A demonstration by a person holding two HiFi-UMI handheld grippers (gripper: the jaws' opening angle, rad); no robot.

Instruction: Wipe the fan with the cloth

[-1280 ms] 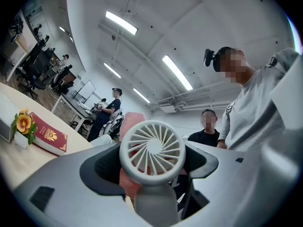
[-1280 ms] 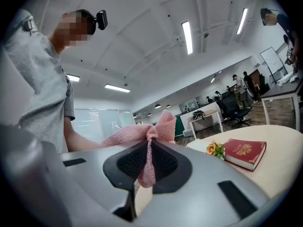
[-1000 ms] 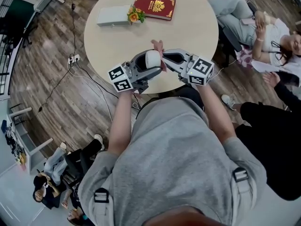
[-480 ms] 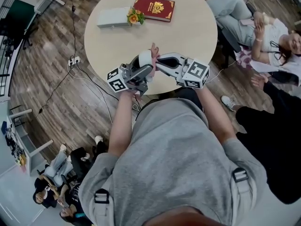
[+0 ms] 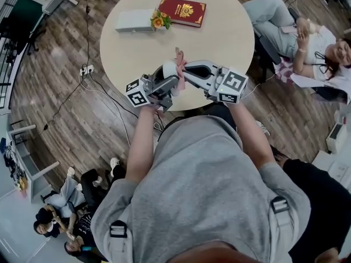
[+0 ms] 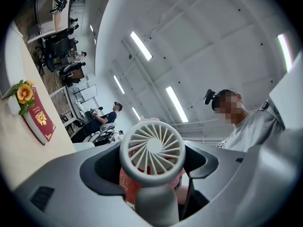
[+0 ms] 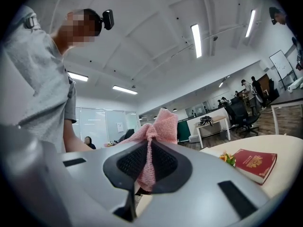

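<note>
- Counting what's before you: one white fan (image 6: 151, 148), one pink cloth (image 7: 154, 136), two grippers, plus one red book (image 5: 182, 11) and one white box (image 5: 134, 19) (a flower (image 5: 160, 21) lies by it) on the round table (image 5: 219, 32).
- Your left gripper (image 5: 163, 81) is clamped on the fan's stem, with the round head standing past the jaws. Your right gripper (image 7: 149, 167) pinches the cloth, jaws nearly together.
- Both your forearms reach forward, and the grippers converge over the table's near edge with the cloth right against the fan head.
- Book and box sit at the far rim, well apart from the grippers.
</note>
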